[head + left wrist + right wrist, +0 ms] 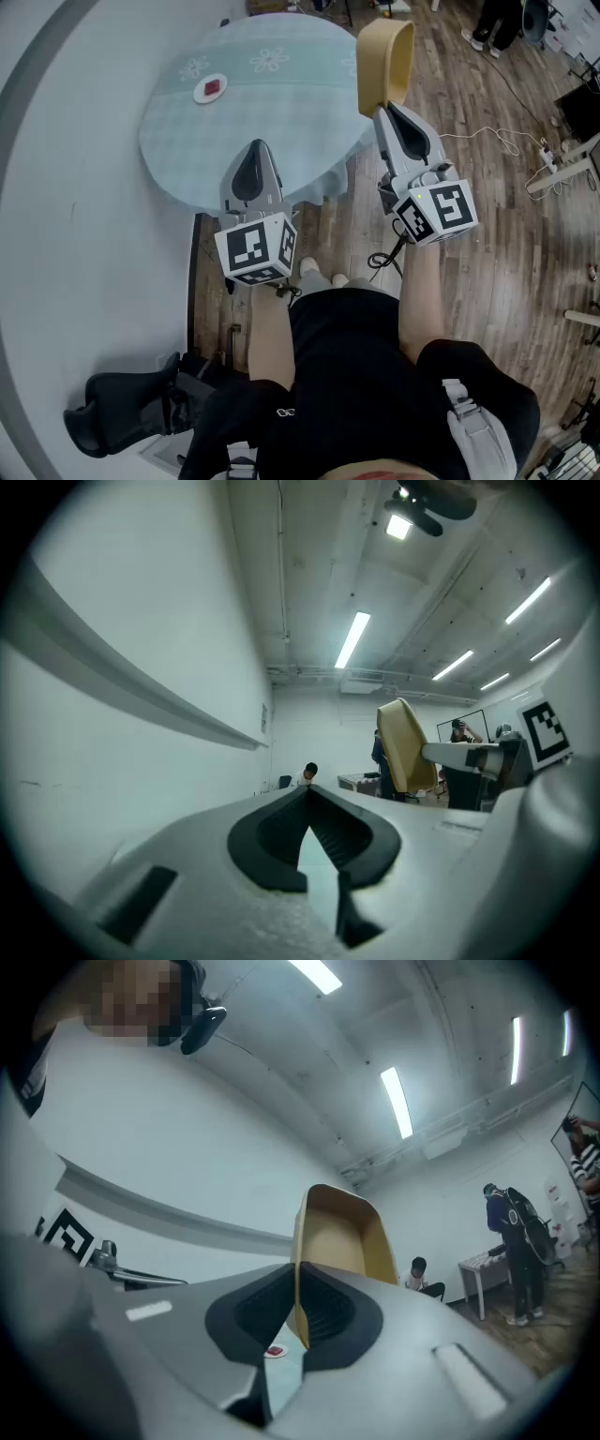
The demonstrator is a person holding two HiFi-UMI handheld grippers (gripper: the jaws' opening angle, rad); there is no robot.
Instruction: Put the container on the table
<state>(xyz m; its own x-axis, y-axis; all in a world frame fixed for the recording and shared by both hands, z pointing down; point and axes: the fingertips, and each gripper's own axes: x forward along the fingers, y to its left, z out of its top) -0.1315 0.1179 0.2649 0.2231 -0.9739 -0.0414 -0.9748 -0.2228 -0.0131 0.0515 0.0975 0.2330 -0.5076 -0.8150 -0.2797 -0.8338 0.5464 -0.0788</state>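
Right tool (386, 111) is pinching the tan plastic container (383, 56) aloft near the round green-clothed bench (253, 127), unplaced; left tool (256, 148) pressed together.

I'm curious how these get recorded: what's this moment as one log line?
right gripper: shut on tan container | tan container: aloft, not on table | left gripper: shut, empty | small plate: on table
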